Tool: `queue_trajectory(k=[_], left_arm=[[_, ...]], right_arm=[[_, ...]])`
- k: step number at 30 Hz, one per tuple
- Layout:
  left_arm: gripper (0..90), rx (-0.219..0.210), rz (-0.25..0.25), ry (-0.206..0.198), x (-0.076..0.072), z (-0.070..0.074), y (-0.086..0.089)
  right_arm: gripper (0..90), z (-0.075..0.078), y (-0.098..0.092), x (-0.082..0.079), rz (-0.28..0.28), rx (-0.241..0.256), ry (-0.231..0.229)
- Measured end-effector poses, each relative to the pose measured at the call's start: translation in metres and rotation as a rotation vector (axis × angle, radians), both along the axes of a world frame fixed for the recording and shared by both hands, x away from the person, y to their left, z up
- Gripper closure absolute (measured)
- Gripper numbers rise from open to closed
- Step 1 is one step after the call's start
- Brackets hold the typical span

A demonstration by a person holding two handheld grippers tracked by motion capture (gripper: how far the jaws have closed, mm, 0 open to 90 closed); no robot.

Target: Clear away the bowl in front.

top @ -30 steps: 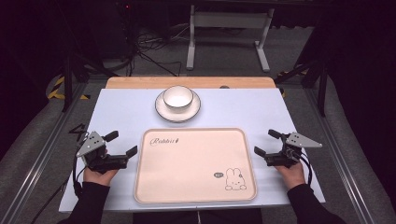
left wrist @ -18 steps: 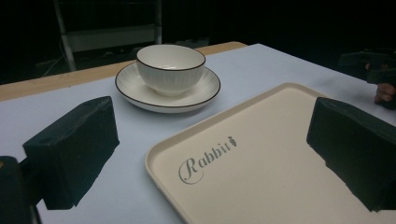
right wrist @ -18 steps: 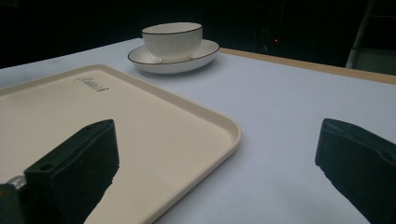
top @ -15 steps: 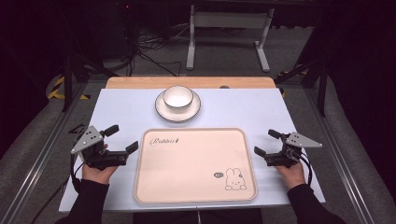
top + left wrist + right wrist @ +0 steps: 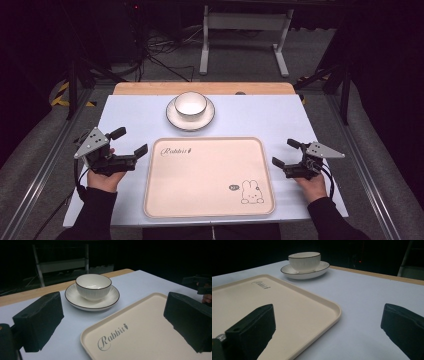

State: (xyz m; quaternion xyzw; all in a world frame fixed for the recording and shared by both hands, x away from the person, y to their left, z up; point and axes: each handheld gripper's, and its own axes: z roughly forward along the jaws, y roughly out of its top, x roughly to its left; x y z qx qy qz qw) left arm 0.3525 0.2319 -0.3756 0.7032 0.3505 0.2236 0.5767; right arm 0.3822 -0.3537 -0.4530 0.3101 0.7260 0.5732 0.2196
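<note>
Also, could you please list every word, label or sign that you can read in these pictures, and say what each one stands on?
"Rabbit", in script with a small carrot after it: near one corner of the beige tray.
Small dark oval mark beside the rabbit drawing on the tray: too small to read.
The bowl and its saucer: no text seen.

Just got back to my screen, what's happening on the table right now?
Nothing is being handled. A person holds the left gripper and the right gripper open at either side of an empty cream tray with a rabbit drawing. A white bowl sits on a saucer beyond the tray, untouched. The left gripper's jaws point toward the tray and bowl.
</note>
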Motion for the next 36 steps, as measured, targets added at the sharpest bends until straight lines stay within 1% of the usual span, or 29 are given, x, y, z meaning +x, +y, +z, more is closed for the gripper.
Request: queue_trajectory(k=[2, 5, 8, 16, 19, 21, 22, 27, 33, 36], left_arm=[[3.0, 0.001, 0.009, -0.003, 0.001, 0.001, -0.002], [3.0, -0.022, 0.016, 0.0, 0.008, 0.001, -0.005], [3.1, -0.043, 0.002, 0.009, 0.017, 0.003, -0.009], [3.2, 0.001, -0.015, 0.013, 0.039, 0.008, -0.029], [3.2, 0.016, -0.019, 0.008, 0.045, 0.011, -0.034], [3.2, 0.01, -0.019, 0.0, 0.048, 0.013, -0.036], [3.2, 0.014, -0.021, 0.007, 0.05, 0.014, -0.037], [3.2, 0.018, -0.02, 0.006, 0.061, 0.019, -0.044], [3.2, 0.033, -0.033, 0.029, 0.078, 0.022, -0.055], [3.2, 0.036, -0.028, 0.043, 0.087, 0.021, -0.059]], right_arm=[[0.2, 0.0, 0.0, 0.0, 0.0, 0.0, 0.0], [0.2, 0.0, 0.0, 0.0, 0.0, 0.001, 0.0], [0.2, 0.0, 0.0, 0.0, 0.002, 0.001, 0.0], [0.2, 0.0, -0.001, 0.0, 0.003, 0.002, -0.001], [0.2, 0.0, -0.001, 0.0, 0.004, 0.002, 0.0], [0.2, 0.0, 0.0, 0.0, 0.004, 0.002, 0.0], [0.2, 0.0, 0.0, 0.0, 0.004, 0.002, 0.0], [0.2, 0.0, 0.0, 0.0, 0.004, 0.002, 0.001], [0.2, 0.0, -0.001, 0.0, 0.004, 0.003, 0.001], [0.2, 0.0, -0.001, 0.0, 0.004, 0.004, 0.0]])
